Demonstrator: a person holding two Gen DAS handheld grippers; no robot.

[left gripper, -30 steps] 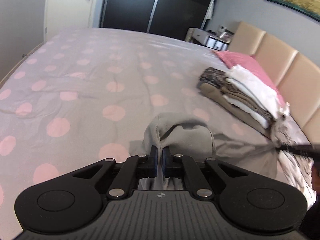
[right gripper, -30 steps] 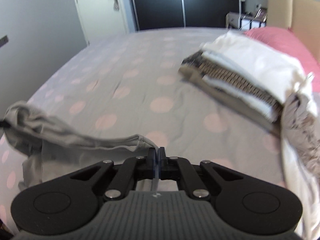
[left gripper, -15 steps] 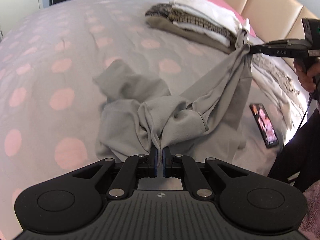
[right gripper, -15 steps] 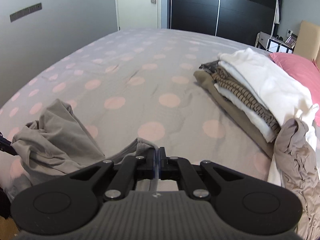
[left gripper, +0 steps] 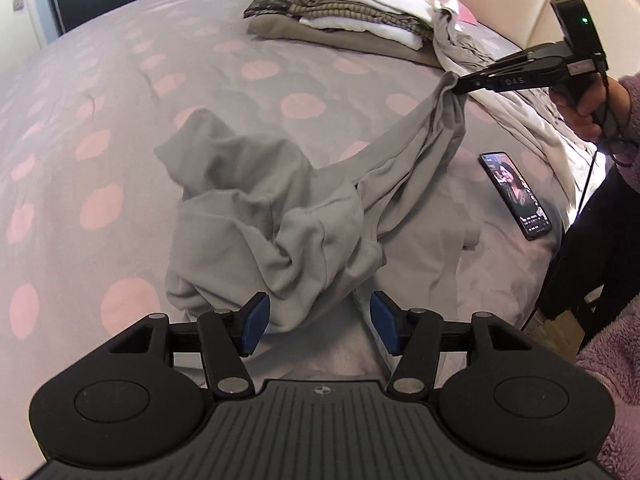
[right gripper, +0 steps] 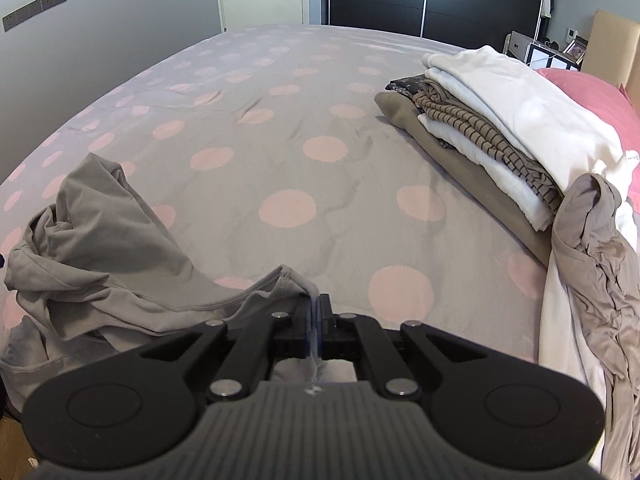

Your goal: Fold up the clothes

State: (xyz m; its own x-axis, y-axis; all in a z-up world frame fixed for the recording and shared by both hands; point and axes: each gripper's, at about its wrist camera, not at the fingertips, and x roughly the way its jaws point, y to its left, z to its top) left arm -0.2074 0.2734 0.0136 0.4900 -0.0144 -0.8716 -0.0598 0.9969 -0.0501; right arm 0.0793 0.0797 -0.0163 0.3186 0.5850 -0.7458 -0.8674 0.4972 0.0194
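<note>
Two grippers: your left gripper [left gripper: 316, 322] has jaws apart, the grey garment [left gripper: 280, 216] crumpled on the bed [left gripper: 100, 92] just ahead of them; your right gripper [right gripper: 316, 312] jaws are clamped on its edge.

Soft matt grey cloth garment [left gripper: 280, 200], glossy phone [left gripper: 516, 196]

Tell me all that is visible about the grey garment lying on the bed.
The grey garment looks like soft, thin jersey, plain and without print. It lies crumpled and twisted on the dotted bedspread, not yet folded. One edge is lifted and stretched towards the right gripper, whose fingers are shut on it. The left gripper is open just beside the heap, holding nothing. A phone lies near it, apart.
</note>
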